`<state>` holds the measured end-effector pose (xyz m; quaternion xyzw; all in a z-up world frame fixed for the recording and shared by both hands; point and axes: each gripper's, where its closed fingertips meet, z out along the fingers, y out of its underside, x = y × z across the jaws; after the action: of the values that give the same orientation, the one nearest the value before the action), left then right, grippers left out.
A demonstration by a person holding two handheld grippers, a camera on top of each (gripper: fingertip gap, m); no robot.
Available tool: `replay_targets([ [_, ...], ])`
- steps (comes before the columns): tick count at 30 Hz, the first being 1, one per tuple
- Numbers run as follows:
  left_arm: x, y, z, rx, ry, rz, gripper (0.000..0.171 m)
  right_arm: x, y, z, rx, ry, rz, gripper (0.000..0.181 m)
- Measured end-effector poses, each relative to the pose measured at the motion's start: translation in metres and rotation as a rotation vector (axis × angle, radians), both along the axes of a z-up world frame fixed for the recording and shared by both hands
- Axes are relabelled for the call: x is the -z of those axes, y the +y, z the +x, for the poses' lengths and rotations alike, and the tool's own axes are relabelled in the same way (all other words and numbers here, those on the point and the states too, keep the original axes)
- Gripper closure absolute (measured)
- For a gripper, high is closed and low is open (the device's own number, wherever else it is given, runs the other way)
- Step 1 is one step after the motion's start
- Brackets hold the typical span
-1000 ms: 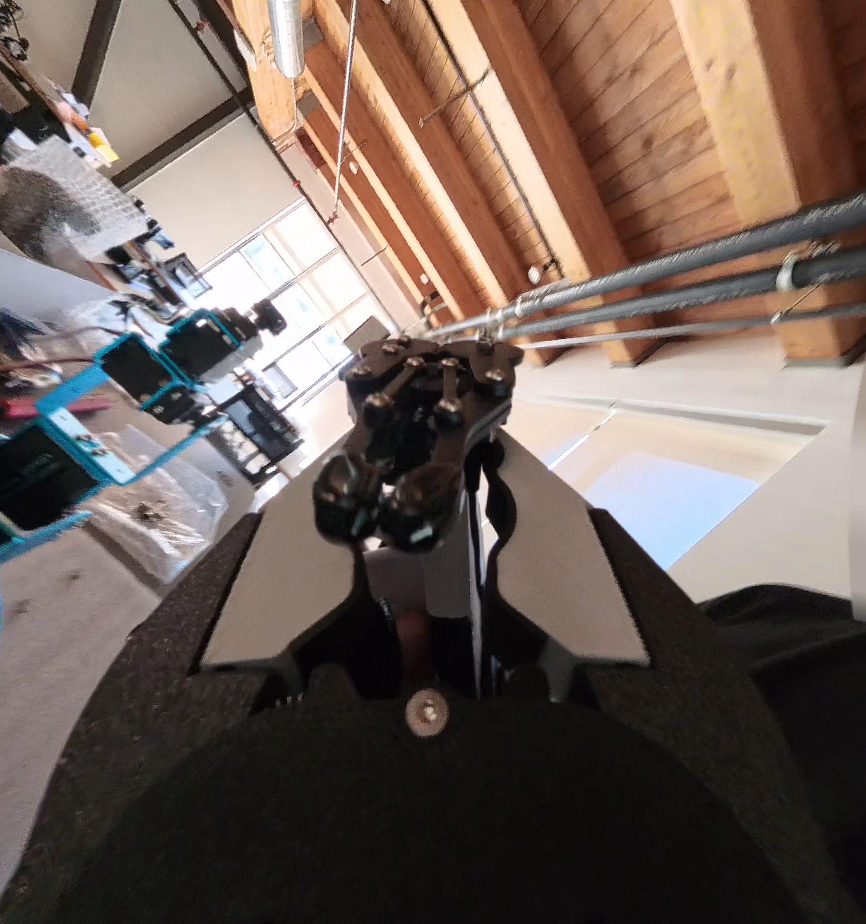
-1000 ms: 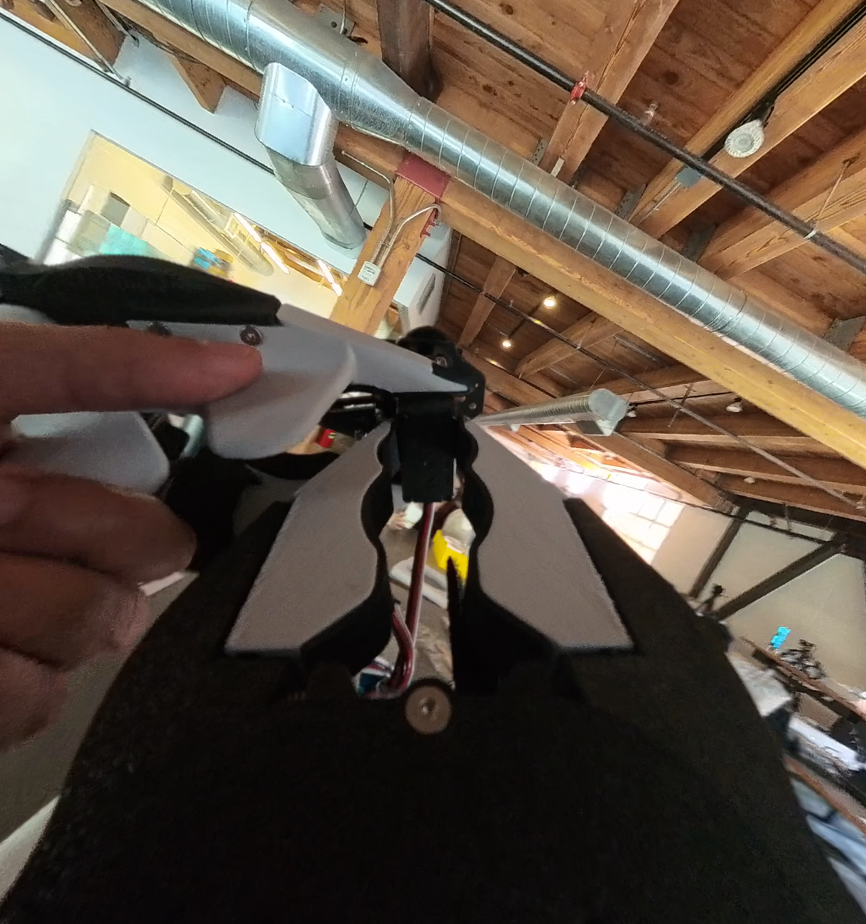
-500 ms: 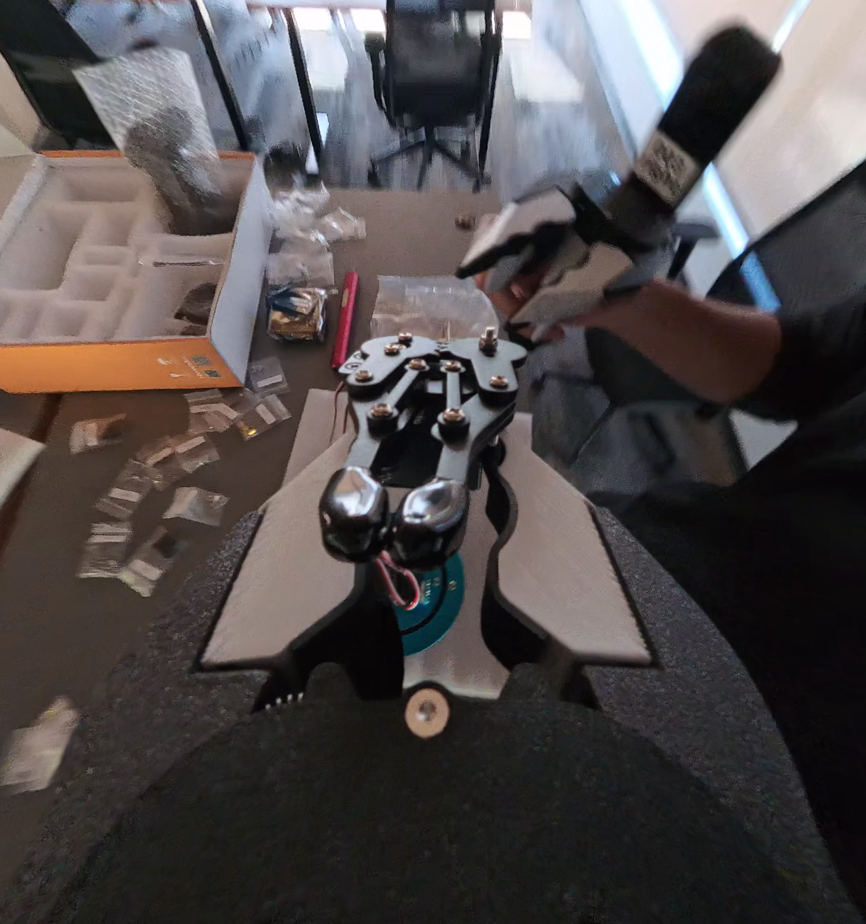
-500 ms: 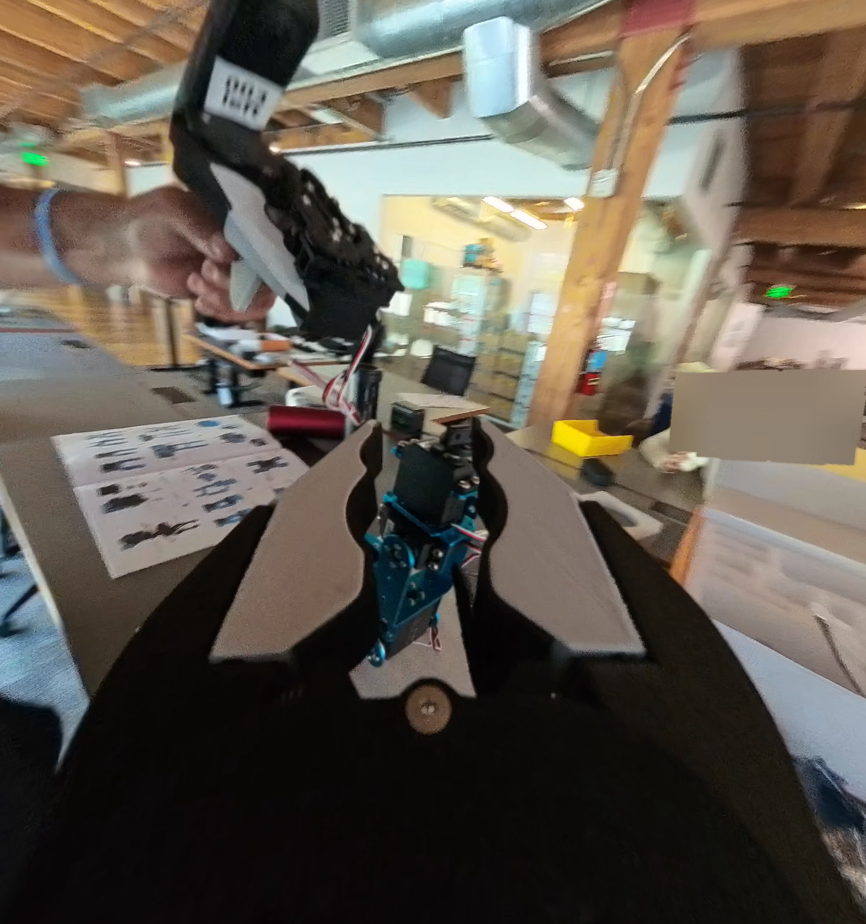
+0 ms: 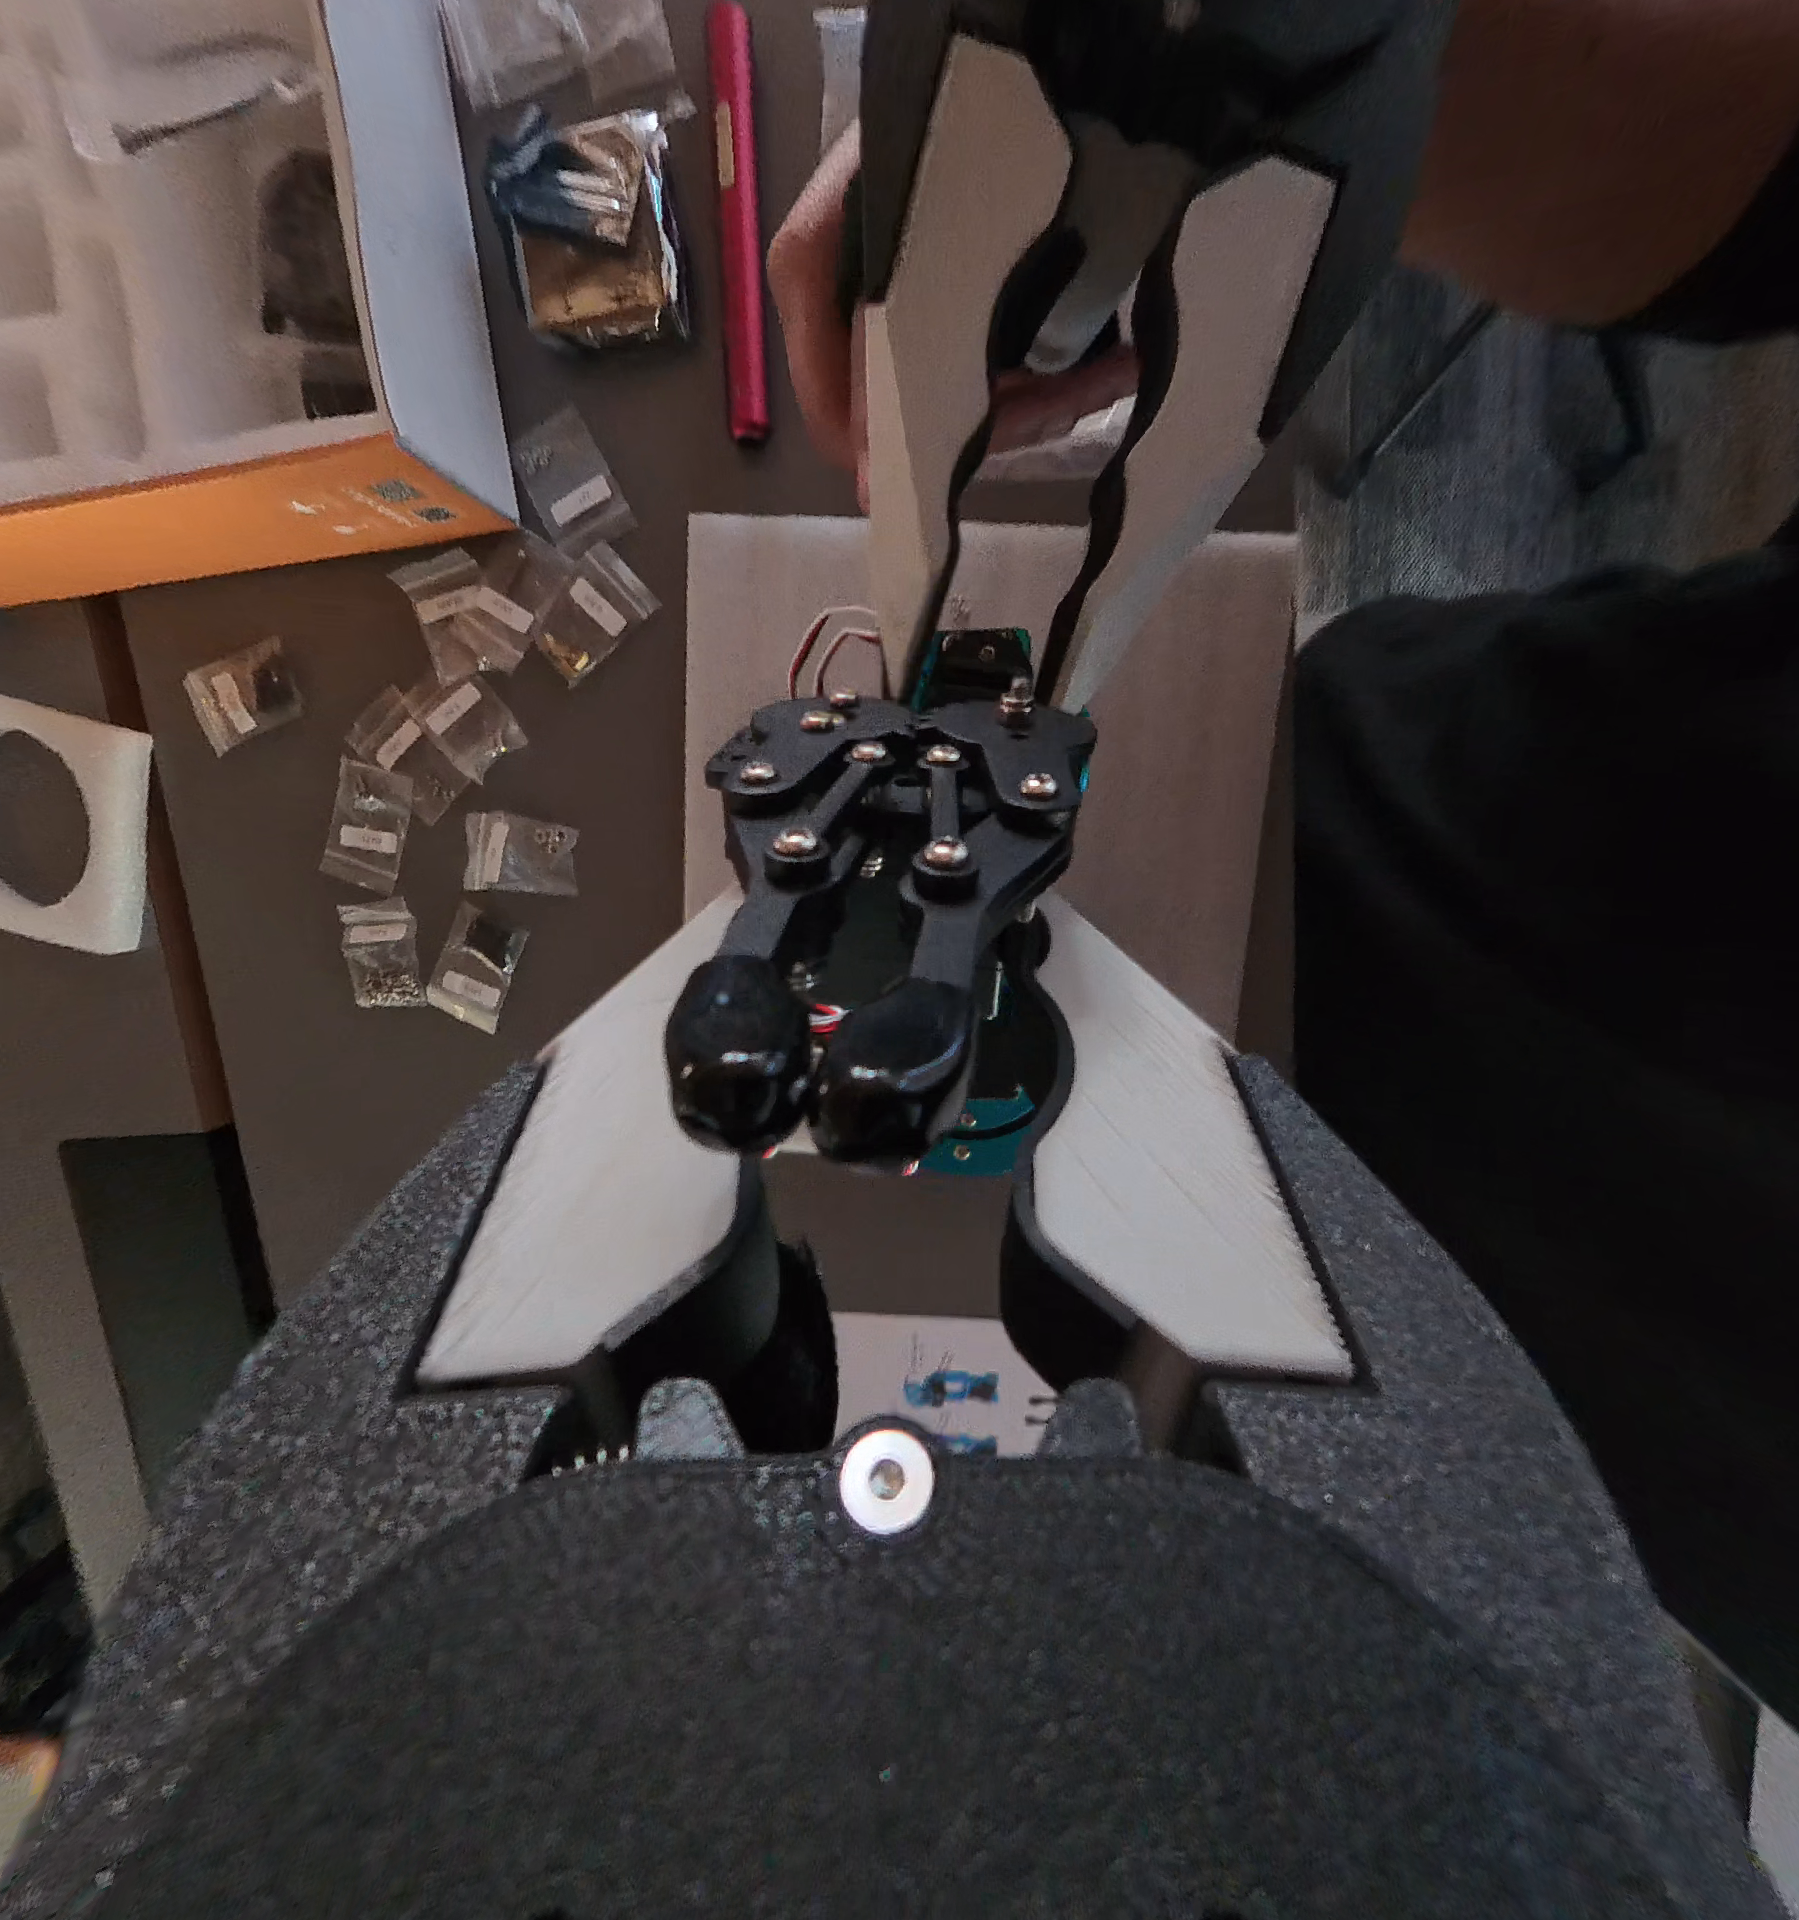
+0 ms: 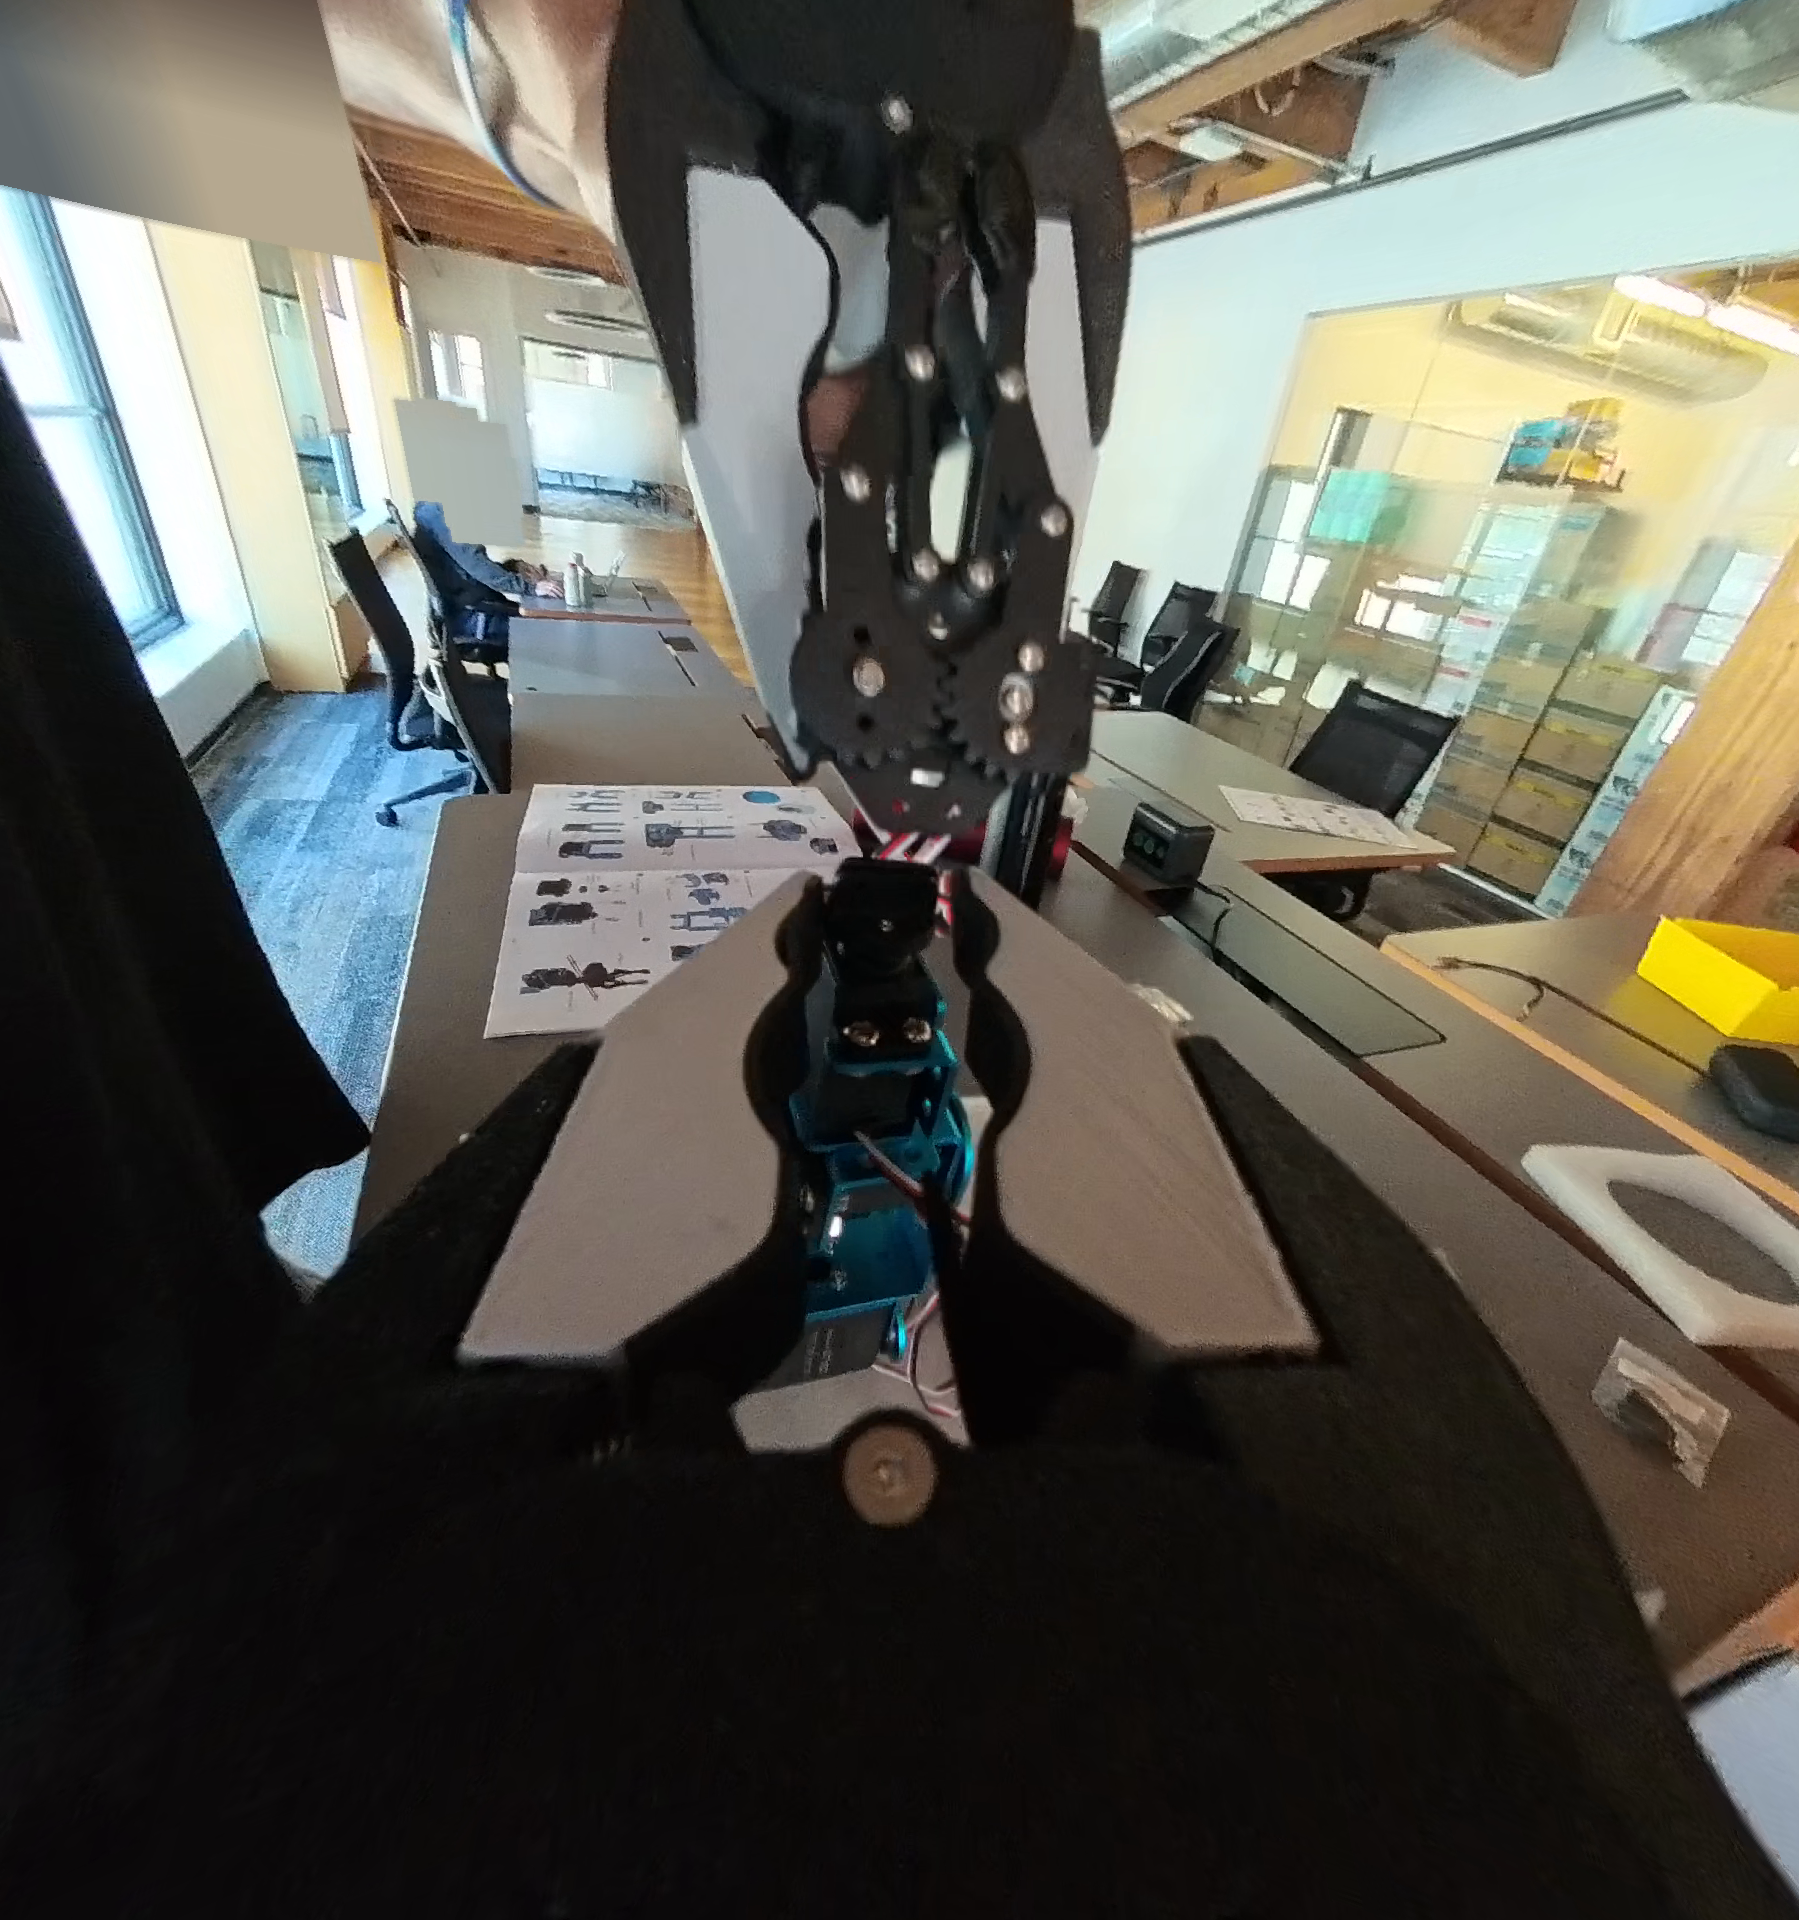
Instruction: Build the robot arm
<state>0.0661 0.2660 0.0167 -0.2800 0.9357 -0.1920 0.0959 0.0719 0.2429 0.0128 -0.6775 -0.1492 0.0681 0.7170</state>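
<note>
**Black claw [image 5: 874, 831] and blue servo bracket [image 6: 874, 1122] brought end to end over the desk**

Left wrist view: the black claw lies along the middle of the frame, with its rounded tips toward 6 o'clock and its geared end toward 12. The left gripper [image 5: 874, 935] is nearly closed, its white fingers clamped on the claw's sides. A second ago this camera faced the ceiling beams. Now it looks down on the dark desk [image 5: 282, 1039]. Half a second ago the right gripper [image 5: 983, 665] was well apart; now it reaches in from 12 o'clock, tips just beyond the geared end. At 10 o'clock are an orange box [image 5: 199, 520] and scattered small bags [image 5: 438, 810]. A red rod [image 5: 739, 229] lies at 12, and a white foam piece [image 5: 33, 821] at 9. The bags' contents are too small to make out.

Right wrist view: the right gripper is narrowly open, pinching the blue servo bracket, which has a black servo [image 6: 874, 935] at its far end. The claw hangs down from 12 o'clock with its gears just above the servo, and red and white wires run between them. Whether claw and servo touch or are joined cannot be told. The left gripper's far finger is cut off by the claw. A printed sheet [image 6: 646, 883] lies at 10 o'clock and a yellow tray [image 6: 1747, 987] at 3.
</note>
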Motion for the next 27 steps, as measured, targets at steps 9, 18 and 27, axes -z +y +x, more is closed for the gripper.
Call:
replay_targets([
  [9, -0.003, -0.007, 0.008, 0.024, 0.069, 0.109, 0.127, 0.000, -0.003, -0.001, -0.050, 0.025, 0.017, 0.161],
  [18, -0.001, -0.012, 0.004, 0.051, 0.111, 0.173, 0.127, 0.004, -0.002, 0.003, -0.053, 0.082, 0.032, 0.152],
  [27, -0.002, -0.014, 0.005, 0.035, 0.147, 0.248, 0.126, 0.000, -0.002, 0.001, -0.097, 0.101, 0.036, 0.158],
])
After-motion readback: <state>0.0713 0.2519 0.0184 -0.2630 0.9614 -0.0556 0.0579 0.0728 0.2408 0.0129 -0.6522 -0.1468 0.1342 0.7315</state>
